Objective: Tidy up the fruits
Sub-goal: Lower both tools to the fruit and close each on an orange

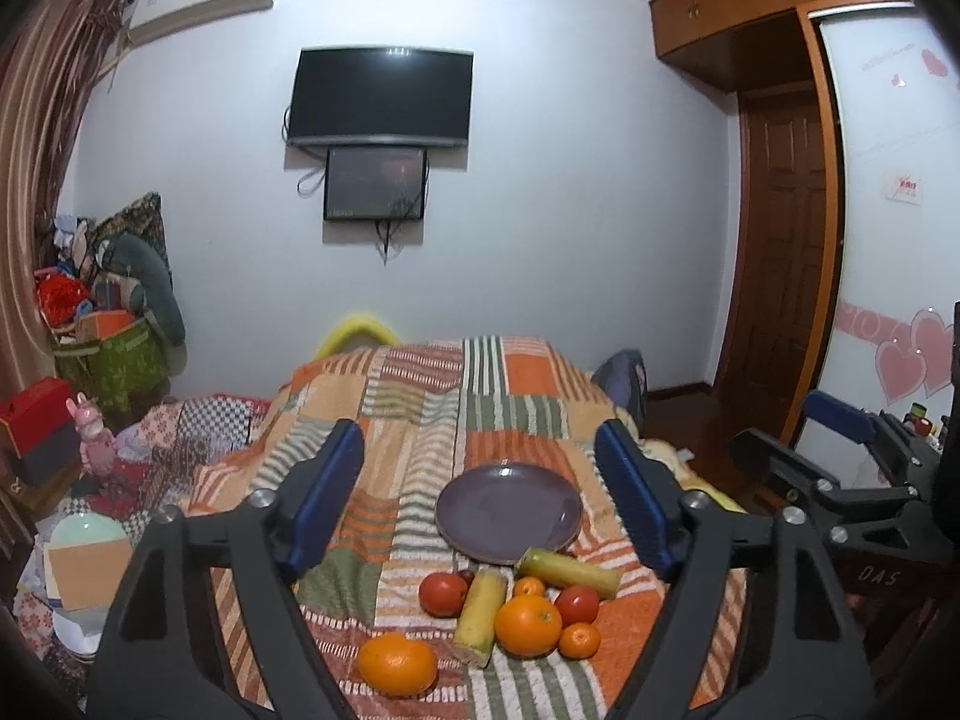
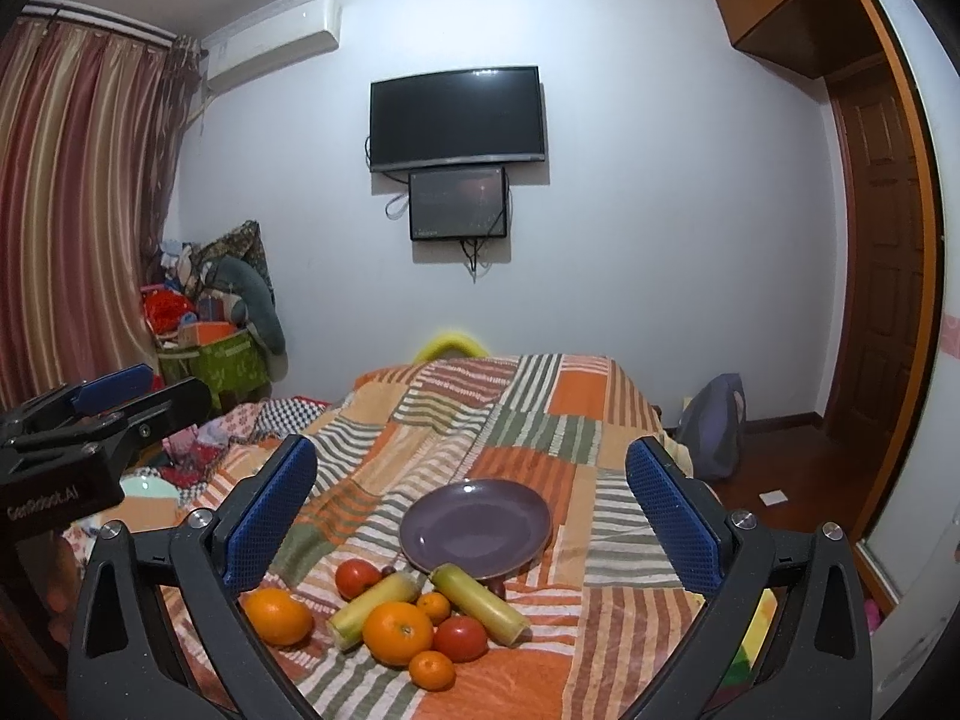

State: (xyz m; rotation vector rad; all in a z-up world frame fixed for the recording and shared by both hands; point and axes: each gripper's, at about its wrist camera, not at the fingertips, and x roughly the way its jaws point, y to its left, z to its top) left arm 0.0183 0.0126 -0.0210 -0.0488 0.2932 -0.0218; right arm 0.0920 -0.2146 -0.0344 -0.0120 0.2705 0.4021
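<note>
Left wrist view: the left tool [image 1: 480, 480] is hovering above a bed, its blue-padded fingers [image 1: 327, 498] standing wide apart and gripping nothing. A patchwork blanket [image 1: 420, 408] in orange, green and cream stripes is covering the bed. A purple plate [image 1: 509, 510] is lying bare on the blanket between the fingers. Just in front of the plate a cluster of fruit is resting: a large orange [image 1: 528, 626], two red tomatoes [image 1: 443, 594], two small tangerines [image 1: 579, 640] and two pale yellow-green stalk pieces [image 1: 480, 615], one of them touching the plate's near rim. A second large orange [image 1: 397, 663] is sitting a little apart, to the left of the cluster. The right tool [image 1: 840, 420] is showing at the right edge; whether it is apart or together cannot be told here.

Right wrist view: the right tool [image 2: 471, 510] is hanging over the same blanket with its fingers [image 2: 672, 522] spread wide and holding nothing. The plate [image 2: 475, 525] is lying between them, the fruit cluster just before it, and the lone orange [image 2: 277, 616] is sitting near the left finger. A television [image 2: 457, 118] is hanging on the far wall.
</note>
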